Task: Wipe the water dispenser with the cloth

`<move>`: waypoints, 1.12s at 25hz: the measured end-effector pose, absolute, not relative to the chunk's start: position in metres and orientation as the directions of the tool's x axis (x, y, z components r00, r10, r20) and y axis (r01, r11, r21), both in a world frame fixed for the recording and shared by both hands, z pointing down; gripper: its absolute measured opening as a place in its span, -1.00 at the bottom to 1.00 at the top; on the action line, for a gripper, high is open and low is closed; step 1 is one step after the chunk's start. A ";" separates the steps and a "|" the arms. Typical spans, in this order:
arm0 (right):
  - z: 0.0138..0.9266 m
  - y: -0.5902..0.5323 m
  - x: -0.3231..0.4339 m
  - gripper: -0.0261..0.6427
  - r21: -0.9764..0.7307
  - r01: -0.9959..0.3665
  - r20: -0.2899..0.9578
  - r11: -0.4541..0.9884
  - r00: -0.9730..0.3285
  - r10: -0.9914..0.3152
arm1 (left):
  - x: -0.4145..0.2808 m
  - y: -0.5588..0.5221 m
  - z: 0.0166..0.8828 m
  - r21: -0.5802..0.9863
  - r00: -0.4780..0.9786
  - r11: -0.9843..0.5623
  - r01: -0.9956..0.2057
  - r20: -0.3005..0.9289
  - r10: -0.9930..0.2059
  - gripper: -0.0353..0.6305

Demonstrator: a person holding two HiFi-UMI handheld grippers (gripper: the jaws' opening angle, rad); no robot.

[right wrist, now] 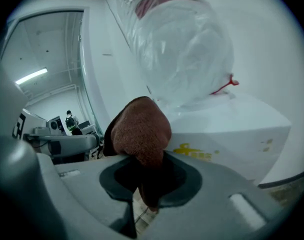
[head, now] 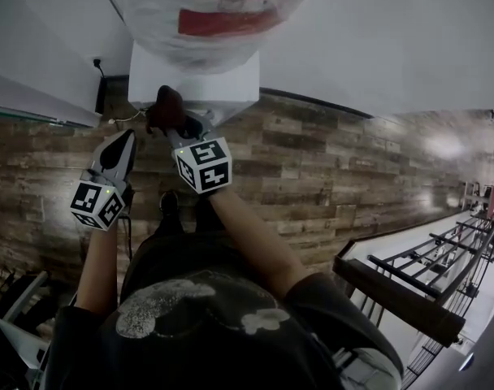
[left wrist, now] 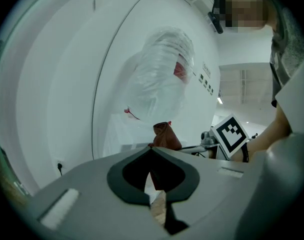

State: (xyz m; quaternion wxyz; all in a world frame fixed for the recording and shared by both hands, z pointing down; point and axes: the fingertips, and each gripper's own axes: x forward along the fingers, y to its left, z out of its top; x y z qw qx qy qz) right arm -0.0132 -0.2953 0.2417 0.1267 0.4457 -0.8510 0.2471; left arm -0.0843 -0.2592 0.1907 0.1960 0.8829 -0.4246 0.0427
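Right gripper: squeezing the cloth at the water dispenser's top edge for rubbing
Left gripper: waiting closed, empty

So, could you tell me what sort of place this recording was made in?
Probably a corner of an indoor office or workshop: a white water dispenser with a plastic-wrapped bottle stands against a plain white wall on wood-look plank flooring, and a dark metal framework stands to one side.

Bottle atop water dispenser; cloth in right hand-held gripper before it, possibly touching; left hand-held gripper just left.
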 end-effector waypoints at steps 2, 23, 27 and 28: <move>0.242 -0.294 0.006 -0.75 -0.316 -0.835 0.435 0.450 -0.549 -0.714 | -0.071 -0.261 0.193 0.317 0.648 -0.572 -0.757 0.243 -0.722 -0.87; 0.254 -0.288 0.195 -0.74 -0.297 -0.919 0.466 0.259 -0.376 -0.801 | 0.053 -0.268 0.199 0.353 0.722 -0.635 -0.687 0.235 -0.651 -0.87; 0.245 -0.278 0.196 -0.74 -0.298 -0.910 0.442 0.287 -0.398 -0.804 | 0.049 -0.271 0.190 0.371 0.704 -0.610 -0.700 0.211 -0.679 -0.87; 0.244 -0.279 0.195 -0.74 -0.284 -0.911 0.436 0.299 -0.400 -0.806 | 0.046 -0.272 0.189 0.369 0.701 -0.609 -0.702 0.206 -0.683 -0.87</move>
